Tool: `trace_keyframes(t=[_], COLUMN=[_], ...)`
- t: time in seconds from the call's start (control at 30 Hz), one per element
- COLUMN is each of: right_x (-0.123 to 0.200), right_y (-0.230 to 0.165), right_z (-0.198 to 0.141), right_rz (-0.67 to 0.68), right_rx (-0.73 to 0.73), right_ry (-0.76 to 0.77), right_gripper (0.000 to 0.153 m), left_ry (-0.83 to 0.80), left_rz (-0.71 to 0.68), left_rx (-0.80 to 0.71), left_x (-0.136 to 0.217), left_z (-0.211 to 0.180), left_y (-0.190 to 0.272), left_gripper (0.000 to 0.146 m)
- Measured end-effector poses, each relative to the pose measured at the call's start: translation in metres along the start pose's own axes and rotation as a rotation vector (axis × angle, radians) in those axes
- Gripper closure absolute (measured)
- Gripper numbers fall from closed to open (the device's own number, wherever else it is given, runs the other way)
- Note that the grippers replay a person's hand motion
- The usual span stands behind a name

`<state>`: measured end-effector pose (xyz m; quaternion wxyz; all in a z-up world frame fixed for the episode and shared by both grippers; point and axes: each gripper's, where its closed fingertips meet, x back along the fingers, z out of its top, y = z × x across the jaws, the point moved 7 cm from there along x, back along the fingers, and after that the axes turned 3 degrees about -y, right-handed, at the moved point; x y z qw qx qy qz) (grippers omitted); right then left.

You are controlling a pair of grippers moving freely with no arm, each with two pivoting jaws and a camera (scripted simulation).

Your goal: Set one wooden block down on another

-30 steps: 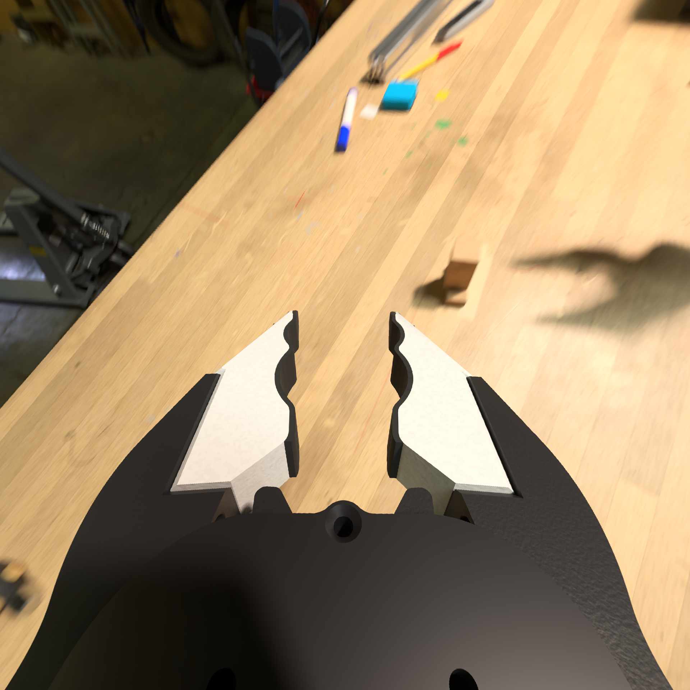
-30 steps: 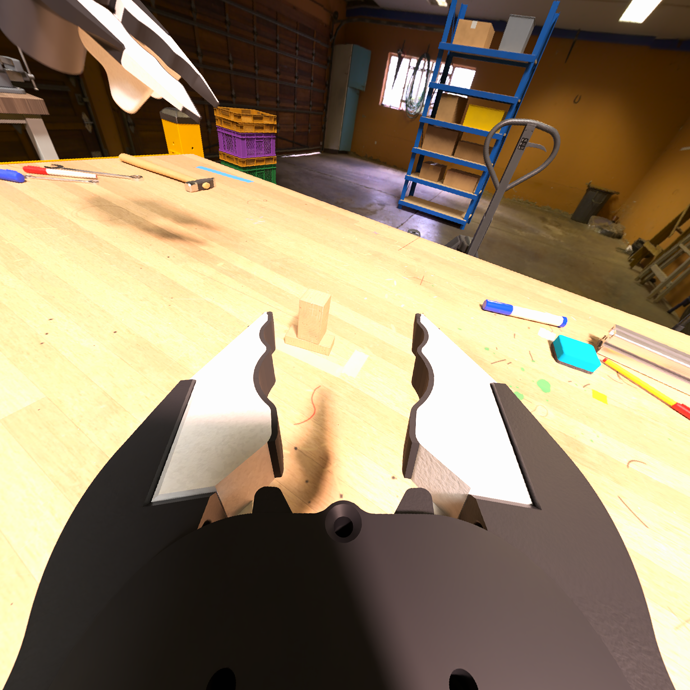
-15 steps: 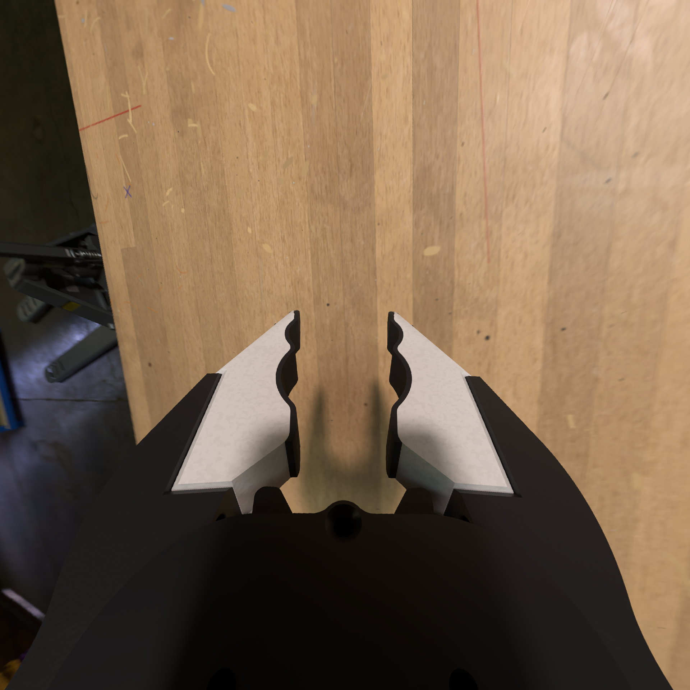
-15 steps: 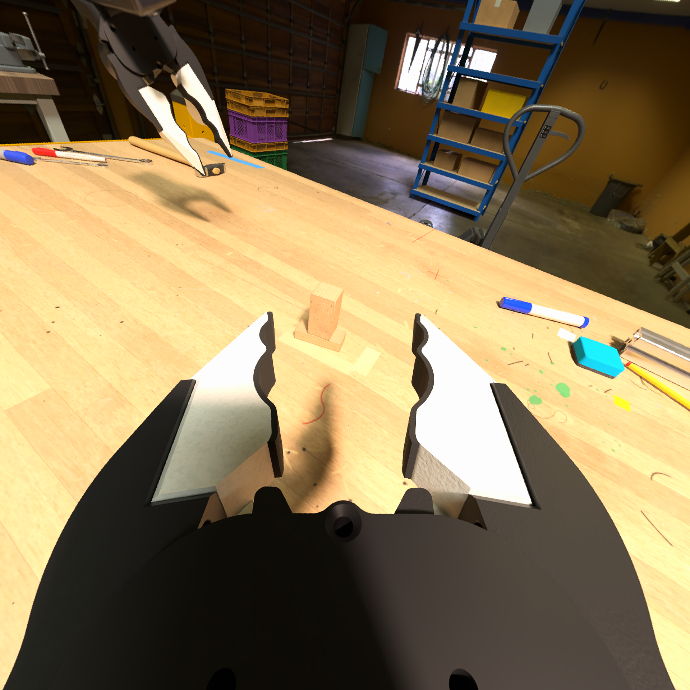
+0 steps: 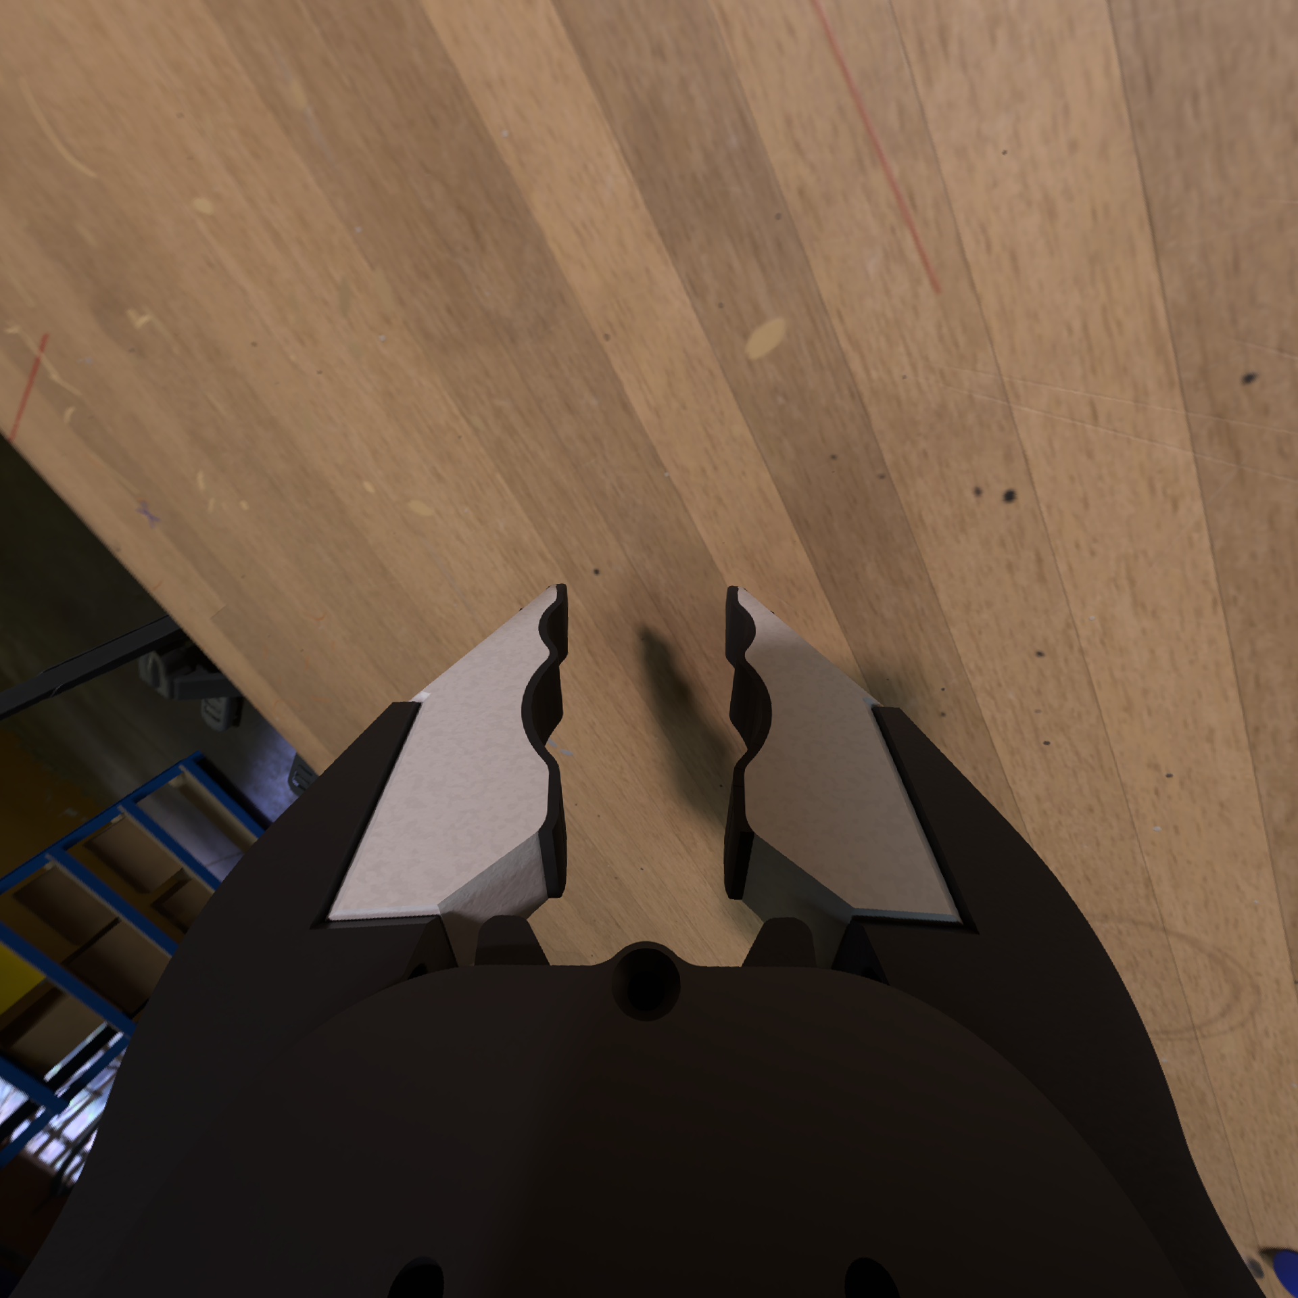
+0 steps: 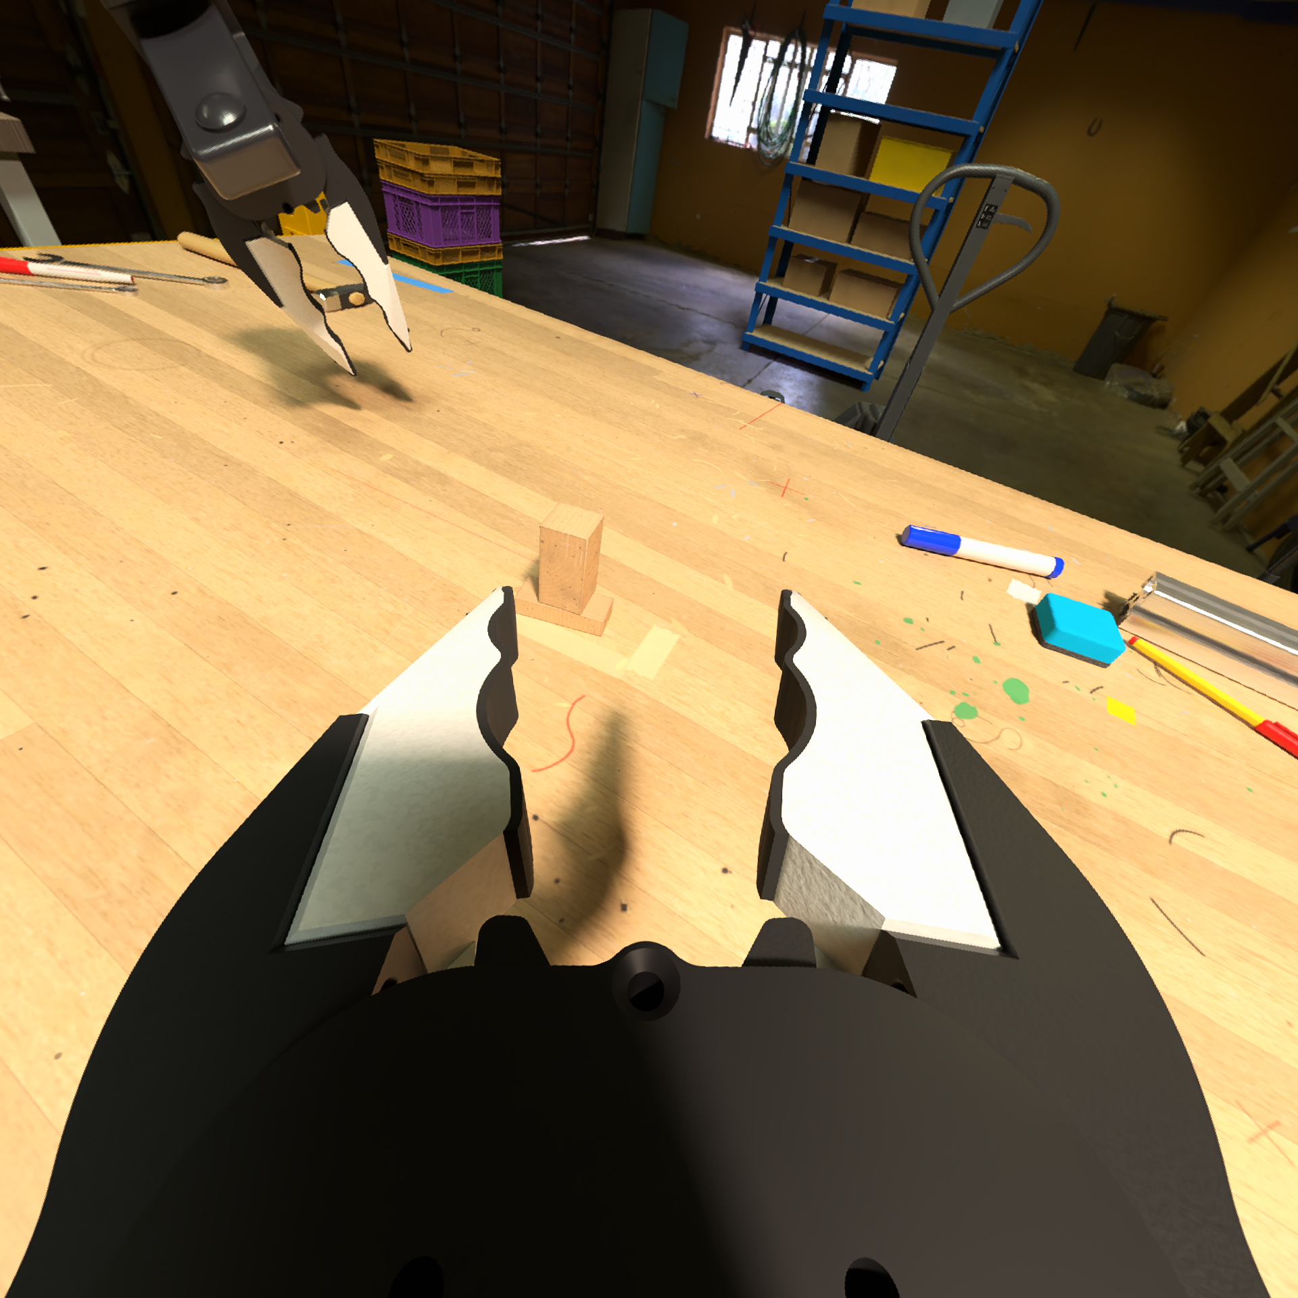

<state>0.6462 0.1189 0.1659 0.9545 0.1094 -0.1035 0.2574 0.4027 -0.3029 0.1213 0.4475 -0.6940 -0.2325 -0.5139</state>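
Observation:
In the right wrist view an upright wooden block (image 6: 570, 558) stands on a flat wooden block (image 6: 565, 614) on the workbench (image 6: 281, 534). My right gripper (image 6: 645, 597) is open and empty, a short way in front of the stack, which sits just left of its centre line. My left gripper (image 5: 645, 593) is open and empty, pointing down close above bare bench wood near the bench edge; no block shows in its view. It also shows in the right wrist view (image 6: 379, 358), far left of the stack.
Right of the stack lie a blue-capped marker (image 6: 982, 551), a cyan eraser (image 6: 1078, 628), a metal bar (image 6: 1222, 621) and a yellow-red pencil (image 6: 1208, 699). A hammer (image 6: 211, 249) and tools (image 6: 67, 270) lie at the far left. Beyond the bench edge stand crates (image 6: 442, 204), a blue shelf (image 6: 878, 182) and a pallet jack (image 6: 962, 281).
My left gripper has swung away from the blocks, tipped down toward the bench, come lower and turned. My right gripper has crept slightly toward the stack. Both stay open.

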Motion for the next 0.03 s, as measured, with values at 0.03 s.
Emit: trace_keyframes(t=[0.03], right_x=[0.0], right_y=[0.0004], right_z=[-0.0005], right_rz=[-0.002], right_rx=[0.0], right_ry=[-0.003], right_gripper=[0.078], left_ry=[-0.002], left_rz=[-0.019], left_rx=[-0.009], left_x=[-0.002], left_z=[0.0008], left_y=[0.0006], left_gripper=[0.101])
